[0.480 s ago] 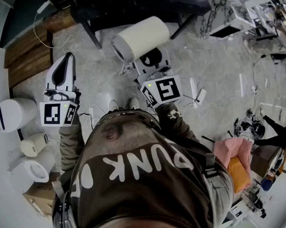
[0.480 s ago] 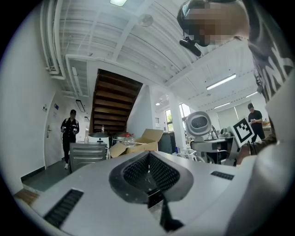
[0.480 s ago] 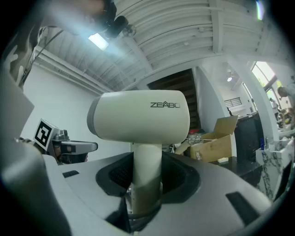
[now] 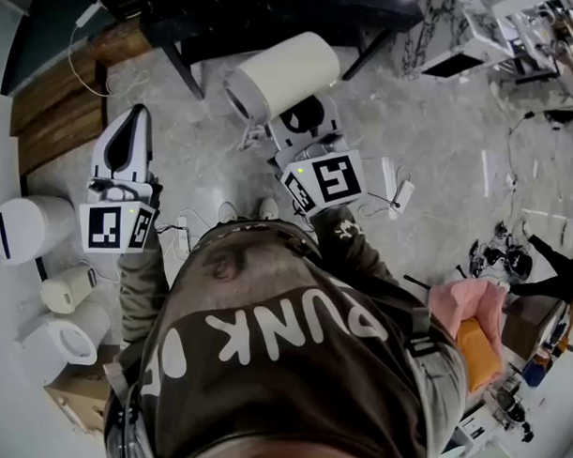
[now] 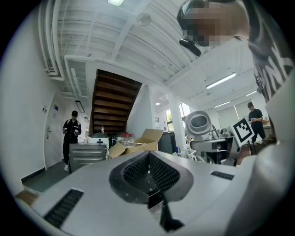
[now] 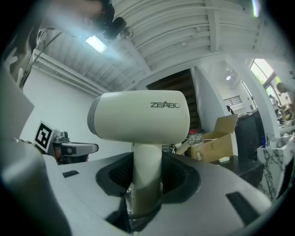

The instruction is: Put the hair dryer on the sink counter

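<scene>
**Gripped by the handle, aloft over a marbled floor**

Clamped between the jaws of the right gripper (image 4: 304,116) (image 6: 146,184): a cream hair dryer (image 4: 281,75) (image 6: 138,120), caught by its handle, with dark ribbed pads pressing on both sides. Barrel lying crosswise above the jaws, a grey ring at one end. In the head view, carried out in front of the person's chest, above the grey marbled floor (image 4: 431,134) and close to a dark table leg (image 4: 184,74). Off to the left and well apart from it, the left gripper (image 4: 135,119) (image 5: 148,171), pointed forward, jaws drawn together into a narrow V with nothing between them. Beyond those jaws, a wooden staircase (image 5: 113,106), an open cardboard box (image 5: 138,143) and a person in black (image 5: 70,136) by the far wall. Down by the left elbow, white round appliances (image 4: 28,228) grouped on the floor.
</scene>
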`<state>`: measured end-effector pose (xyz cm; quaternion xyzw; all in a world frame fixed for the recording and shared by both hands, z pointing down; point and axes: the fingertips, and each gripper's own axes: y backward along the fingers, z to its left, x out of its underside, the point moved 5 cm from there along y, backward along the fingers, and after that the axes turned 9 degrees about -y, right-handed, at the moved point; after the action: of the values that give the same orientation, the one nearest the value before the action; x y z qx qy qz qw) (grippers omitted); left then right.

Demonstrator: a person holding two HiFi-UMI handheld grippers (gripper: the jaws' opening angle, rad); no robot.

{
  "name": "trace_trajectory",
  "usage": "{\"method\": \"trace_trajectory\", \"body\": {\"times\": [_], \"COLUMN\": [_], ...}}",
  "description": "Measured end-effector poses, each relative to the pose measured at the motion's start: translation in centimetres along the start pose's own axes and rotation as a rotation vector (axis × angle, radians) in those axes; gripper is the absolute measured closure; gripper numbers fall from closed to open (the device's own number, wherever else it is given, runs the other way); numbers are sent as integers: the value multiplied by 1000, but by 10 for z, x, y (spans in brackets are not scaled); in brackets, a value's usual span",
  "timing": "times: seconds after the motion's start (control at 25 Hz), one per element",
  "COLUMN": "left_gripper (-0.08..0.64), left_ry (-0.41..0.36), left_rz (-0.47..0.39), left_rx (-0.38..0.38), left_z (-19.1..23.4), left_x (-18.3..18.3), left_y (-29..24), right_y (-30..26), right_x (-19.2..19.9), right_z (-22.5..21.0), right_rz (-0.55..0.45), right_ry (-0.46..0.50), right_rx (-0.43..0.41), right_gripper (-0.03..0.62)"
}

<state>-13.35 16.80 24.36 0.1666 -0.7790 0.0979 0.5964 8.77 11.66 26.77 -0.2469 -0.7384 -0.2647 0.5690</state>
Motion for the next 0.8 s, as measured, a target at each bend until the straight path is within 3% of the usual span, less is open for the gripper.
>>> {"method": "trace_trajectory", "body": {"times": [0.8], "left_gripper": [566], "left_ry": [-28], "left_rz": [19], "left_rx": [-27], "left_z": [-58], "left_x": [-15], "left_y": [-29], "right_y": [32], "right_x": [-9], "right_z": [-47], "right_rz": [10], "right_ry": [-6], "right_rx": [-48], "right_gripper": [436]}}
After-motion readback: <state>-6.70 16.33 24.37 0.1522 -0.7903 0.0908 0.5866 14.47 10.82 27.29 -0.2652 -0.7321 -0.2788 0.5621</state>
